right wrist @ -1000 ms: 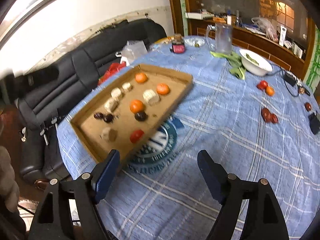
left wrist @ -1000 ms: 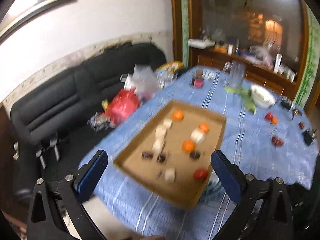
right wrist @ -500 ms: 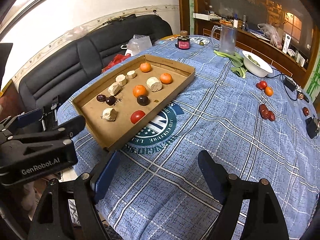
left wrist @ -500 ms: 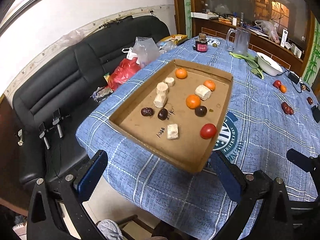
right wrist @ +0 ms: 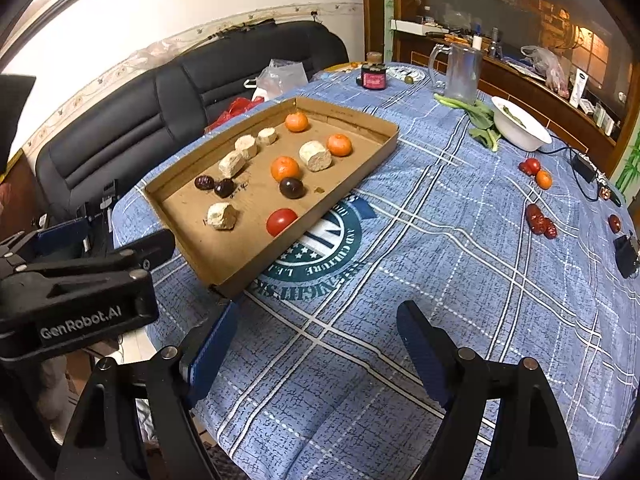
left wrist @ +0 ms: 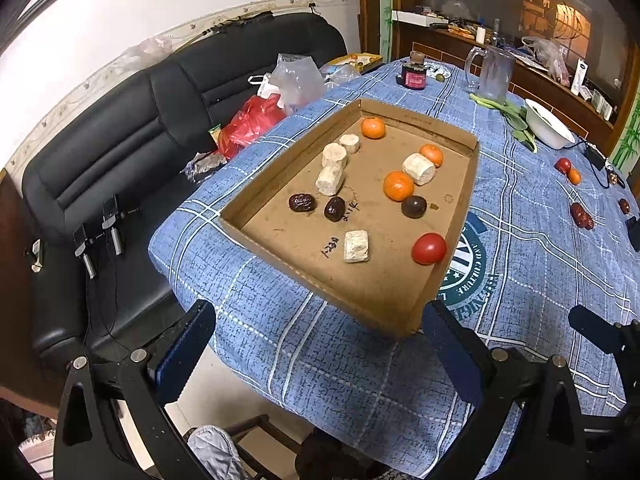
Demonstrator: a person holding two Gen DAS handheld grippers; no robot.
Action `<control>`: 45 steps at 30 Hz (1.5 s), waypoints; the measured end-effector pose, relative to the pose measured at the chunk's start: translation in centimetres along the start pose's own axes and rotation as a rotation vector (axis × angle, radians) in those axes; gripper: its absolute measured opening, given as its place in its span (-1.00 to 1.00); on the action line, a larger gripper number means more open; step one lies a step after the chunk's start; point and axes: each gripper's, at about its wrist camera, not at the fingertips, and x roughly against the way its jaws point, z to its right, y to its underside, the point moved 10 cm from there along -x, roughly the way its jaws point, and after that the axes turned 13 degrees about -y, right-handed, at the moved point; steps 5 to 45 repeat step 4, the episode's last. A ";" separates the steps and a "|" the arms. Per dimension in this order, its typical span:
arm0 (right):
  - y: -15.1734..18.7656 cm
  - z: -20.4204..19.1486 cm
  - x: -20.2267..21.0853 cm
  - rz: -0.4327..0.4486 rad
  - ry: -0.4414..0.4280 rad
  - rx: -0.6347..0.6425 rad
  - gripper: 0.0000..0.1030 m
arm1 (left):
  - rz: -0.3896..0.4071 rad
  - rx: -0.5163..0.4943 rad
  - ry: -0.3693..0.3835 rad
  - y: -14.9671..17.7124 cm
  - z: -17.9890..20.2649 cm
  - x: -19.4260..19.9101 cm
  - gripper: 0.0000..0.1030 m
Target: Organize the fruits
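My left gripper (left wrist: 316, 344) has its jaws spread wide with nothing between them, the pads hanging just short of the near corner of the tray (left wrist: 472, 184). My right gripper (right wrist: 316, 344) is equally wide and empty, over bare tablecloth (right wrist: 440, 240) beside the tray's right edge; its left finger (right wrist: 216, 340) sits just by the tray's near corner, though I can't tell if it touches.

I read both as staged for a first pick, with jaws already wide enough for any piece here. The fruit is in two lots. In the tray: three oranges (left wrist: 398, 186), a tomato (left wrist: 429, 248), a dark plum (left wrist: 413, 206), two dates (left wrist: 302, 202) and several pale chunks (left wrist: 356, 246), loosely scattered, not grouped. Out on the cloth to my right, well apart from the tray: a small tomato and orange (right wrist: 536, 172), then more dates (right wrist: 540, 220) nearer the edge. My guess is that the strays belong in the tray and like should go with like.

Both grippers point steeply down at the table from the near edge, side by side, the left one's body showing at the left of the right camera's view. A white bowl (right wrist: 520, 128), greens and a jug (right wrist: 460, 72) sit at the far end, clear of my reach paths.
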 end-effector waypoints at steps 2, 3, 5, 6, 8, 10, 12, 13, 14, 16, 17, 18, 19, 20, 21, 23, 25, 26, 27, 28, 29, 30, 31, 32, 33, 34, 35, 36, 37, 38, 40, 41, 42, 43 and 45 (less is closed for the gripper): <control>0.0 0.0 -0.2 -0.005 0.002 0.000 0.66 | -0.016 0.000 0.009 0.1 0.1 -0.2 1.00; 0.0 0.0 -0.3 -0.006 0.003 -0.003 0.66 | -0.031 -0.004 0.021 0.2 0.3 -0.4 1.00; 0.0 0.1 -0.4 -0.007 0.003 -0.007 0.66 | -0.042 -0.006 0.029 0.3 0.4 -0.6 1.00; 0.0 0.1 -0.4 -0.007 0.003 -0.007 0.66 | -0.042 -0.006 0.029 0.3 0.4 -0.6 1.00; 0.0 0.1 -0.4 -0.007 0.003 -0.007 0.66 | -0.042 -0.006 0.029 0.3 0.4 -0.6 1.00; 0.0 0.1 -0.4 -0.007 0.003 -0.007 0.66 | -0.042 -0.006 0.029 0.3 0.4 -0.6 1.00; 0.0 0.1 -0.4 -0.007 0.003 -0.007 0.66 | -0.042 -0.006 0.029 0.3 0.4 -0.6 1.00; 0.0 0.1 -0.4 -0.007 0.003 -0.007 0.66 | -0.042 -0.006 0.029 0.3 0.4 -0.6 1.00; 0.0 0.1 -0.4 -0.007 0.003 -0.007 0.66 | -0.042 -0.006 0.029 0.3 0.4 -0.6 1.00; 0.0 0.1 -0.4 -0.007 0.003 -0.007 0.66 | -0.042 -0.006 0.029 0.3 0.4 -0.6 1.00; 0.0 0.1 -0.4 -0.007 0.003 -0.007 0.66 | -0.042 -0.006 0.029 0.3 0.4 -0.6 1.00; 0.0 0.1 -0.4 -0.007 0.003 -0.007 0.66 | -0.042 -0.006 0.029 0.3 0.4 -0.6 1.00; 0.0 0.1 -0.4 -0.007 0.003 -0.007 0.66 | -0.042 -0.006 0.029 0.3 0.4 -0.6 1.00; 0.0 0.1 -0.4 -0.007 0.003 -0.007 0.66 | -0.042 -0.006 0.029 0.3 0.4 -0.6 1.00; 0.0 0.1 -0.4 -0.007 0.003 -0.007 0.66 | -0.042 -0.006 0.029 0.3 0.4 -0.6 1.00; 0.0 0.1 -0.4 -0.007 0.003 -0.007 0.66 | -0.042 -0.006 0.029 0.3 0.4 -0.6 1.00; 0.0 0.1 -0.4 -0.007 0.003 -0.007 0.66 | -0.042 -0.006 0.029 0.3 0.4 -0.6 1.00; 0.0 0.1 -0.4 -0.007 0.003 -0.007 0.66 | -0.042 -0.006 0.029 0.3 0.4 -0.6 1.00; 0.0 0.1 -0.4 -0.007 0.003 -0.007 0.66 | -0.042 -0.006 0.029 0.3 0.4 -0.6 1.00; 0.0 0.1 -0.4 -0.007 0.003 -0.007 0.66 | -0.042 -0.006 0.029 0.3 0.4 -0.6 1.00; 0.0 0.1 -0.4 -0.007 0.003 -0.007 0.66 | -0.042 -0.006 0.029 0.3 0.4 -0.6 1.00; 0.0 0.1 -0.4 -0.007 0.003 -0.007 0.66 | -0.042 -0.006 0.029 0.3 0.4 -0.6 1.00; 0.0 0.1 -0.4 -0.007 0.003 -0.007 0.66 | -0.042 -0.006 0.029 0.3 0.4 -0.6 1.00; 0.0 0.1 -0.4 -0.007 0.003 -0.007 0.66 | -0.042 -0.006 0.029 0.3 0.4 -0.6 1.00; 0.0 0.1 -0.4 -0.007 0.003 -0.007 0.66 | -0.042 -0.006 0.029 0.3 0.4 -0.6 1.00; 0.0 0.1 -0.4 -0.007 0.003 -0.007 0.66 | -0.042 -0.006 0.029 0.3 0.4 -0.6 1.00; 0.0 0.1 -0.4 -0.007 0.003 -0.007 0.66 | -0.042 -0.006 0.029 0.3 0.4 -0.6 1.00; 0.0 0.1 -0.4 -0.007 0.003 -0.007 0.66 | -0.042 -0.006 0.029 0.3 0.4 -0.6 1.00; 0.0 0.1 -0.4 -0.007 0.003 -0.007 0.66 | -0.042 -0.006 0.029 0.3 0.4 -0.6 1.00; 0.0 0.1 -0.4 -0.007 0.003 -0.007 0.66 | -0.042 -0.006 0.029 0.3 0.4 -0.6 1.00; 0.0 0.1 -0.4 -0.007 0.003 -0.007 0.66 | -0.042 -0.006 0.029 0.3 0.4 -0.6 1.00; 0.0 0.1 -0.4 -0.007 0.003 -0.007 0.66 | -0.042 -0.006 0.029 0.3 0.4 -0.6 1.00; 0.0 0.1 -0.4 -0.007 0.003 -0.007 0.66 | -0.042 -0.006 0.029 0.3 0.4 -0.6 1.00; 0.0 0.1 -0.4 -0.007 0.003 -0.007 0.66 | -0.042 -0.006 0.029 0.3 0.4 -0.6 1.00; 0.0 0.1 -0.4 -0.007 0.003 -0.007 0.66 | -0.042 -0.006 0.029 0.3 0.4 -0.6 1.00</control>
